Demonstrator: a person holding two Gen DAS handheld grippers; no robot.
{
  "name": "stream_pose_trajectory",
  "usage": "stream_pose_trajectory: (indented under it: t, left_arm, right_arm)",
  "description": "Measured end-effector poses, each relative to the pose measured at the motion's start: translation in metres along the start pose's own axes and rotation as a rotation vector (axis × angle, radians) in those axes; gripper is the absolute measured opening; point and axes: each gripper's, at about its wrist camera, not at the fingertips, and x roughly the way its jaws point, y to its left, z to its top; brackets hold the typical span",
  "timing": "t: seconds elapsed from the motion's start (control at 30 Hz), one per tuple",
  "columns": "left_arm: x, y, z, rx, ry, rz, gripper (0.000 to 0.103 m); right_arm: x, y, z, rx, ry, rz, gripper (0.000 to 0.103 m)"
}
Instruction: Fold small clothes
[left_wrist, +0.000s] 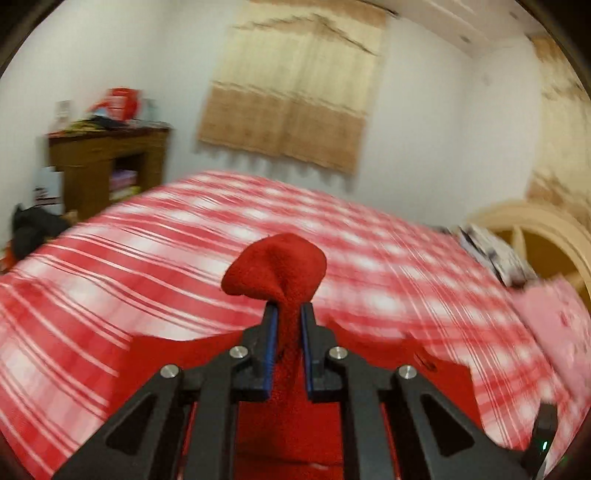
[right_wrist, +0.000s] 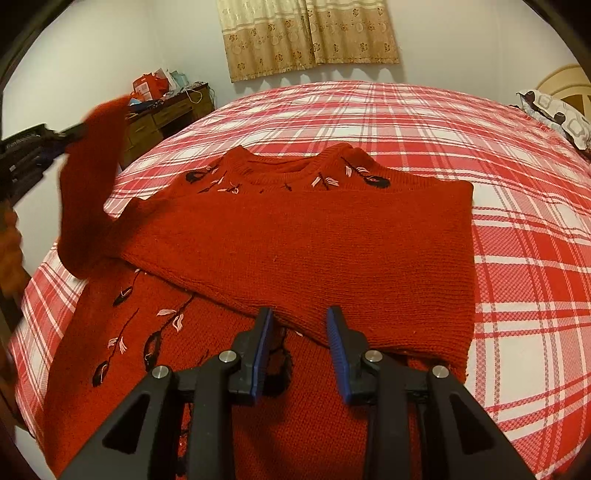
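Note:
A red knitted sweater (right_wrist: 295, 236) with black and pink embroidery lies on the plaid bed, its right side folded over the front. My left gripper (left_wrist: 288, 312) is shut on the sweater's left sleeve (left_wrist: 277, 266) and holds it lifted above the bed; that view is blurred. The right wrist view shows this gripper at the left edge (right_wrist: 70, 133) with the raised sleeve (right_wrist: 88, 184). My right gripper (right_wrist: 300, 314) is open and empty, just above the folded sweater's near edge.
The red and white plaid bedcover (right_wrist: 517, 258) spreads all around the sweater. A wooden cabinet (left_wrist: 107, 162) with clutter on top stands beyond the bed's left side. A beige curtain (right_wrist: 306, 33) hangs on the far wall. A headboard (left_wrist: 535, 236) and pillows are at the right.

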Motion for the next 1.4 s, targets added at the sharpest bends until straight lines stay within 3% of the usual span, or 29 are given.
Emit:
stream_pose_trajectory:
  t: [0.13, 0.3, 0.37, 0.4, 0.43, 0.47, 0.5, 0.67, 0.77, 0.87, 1.03, 1.23, 1.27, 1.33, 1.37, 1.4]
  left_arm:
    - [0.03, -0.034, -0.042, 0.011, 0.137, -0.055, 0.012]
    - [0.033, -0.038, -0.073, 0.026, 0.243, -0.071, 0.015]
    - [0.026, -0.032, -0.077, 0.008, 0.271, -0.082, 0.024]
    - [0.018, -0.024, -0.078, -0.007, 0.289, -0.087, 0.04]
    - [0.009, -0.015, -0.08, -0.024, 0.288, -0.085, 0.057]
    - [0.005, -0.013, -0.086, -0.031, 0.275, -0.075, 0.062]
    - [-0.004, -0.005, -0.088, -0.031, 0.251, -0.035, 0.065]
    - [-0.016, 0.035, -0.101, -0.1, 0.225, 0.054, 0.07]
    - [-0.011, 0.06, -0.11, -0.244, 0.236, 0.072, 0.07]
    - [-0.014, 0.073, -0.115, -0.357, 0.192, 0.031, 0.07]
    - [-0.016, 0.075, -0.118, -0.396, 0.16, -0.014, 0.07]
    - [-0.021, 0.074, -0.121, -0.389, 0.155, -0.012, 0.07]
    - [-0.021, 0.073, -0.121, -0.389, 0.154, -0.011, 0.07]
    - [-0.021, 0.076, -0.121, -0.388, 0.155, -0.01, 0.07]
    - [-0.024, 0.076, -0.122, -0.387, 0.155, -0.008, 0.07]
    - [-0.024, 0.076, -0.123, -0.386, 0.155, -0.008, 0.07]
  right_arm:
    - [0.0, 0.0, 0.0, -0.003, 0.0, -0.003, 0.032]
    - [0.0, 0.001, 0.0, -0.009, 0.003, -0.014, 0.032]
    - [0.0, 0.002, 0.0, -0.011, 0.006, -0.013, 0.033]
    - [0.0, 0.002, 0.0, -0.01, 0.01, 0.004, 0.04]
    - [0.0, 0.002, 0.001, -0.008, 0.015, 0.03, 0.045]
    - [0.0, 0.003, 0.004, -0.002, 0.03, 0.053, 0.053]
    - [-0.001, 0.004, 0.007, 0.01, 0.042, 0.056, 0.054]
    - [-0.029, 0.013, 0.048, 0.153, -0.072, 0.257, 0.054]
    - [-0.012, 0.035, 0.077, 0.162, -0.034, 0.284, 0.054]
    - [0.028, 0.064, 0.093, 0.134, 0.071, 0.204, 0.054]
    - [0.085, 0.094, 0.094, 0.124, 0.219, 0.089, 0.055]
    - [0.099, 0.099, 0.103, 0.128, 0.253, 0.061, 0.06]
    - [0.1, 0.1, 0.104, 0.104, 0.259, 0.058, 0.059]
    - [0.099, 0.103, 0.105, 0.042, 0.26, 0.018, 0.04]
    - [0.097, 0.102, 0.104, 0.024, 0.256, -0.002, 0.023]
    - [0.095, 0.098, 0.105, 0.036, 0.254, 0.015, 0.016]
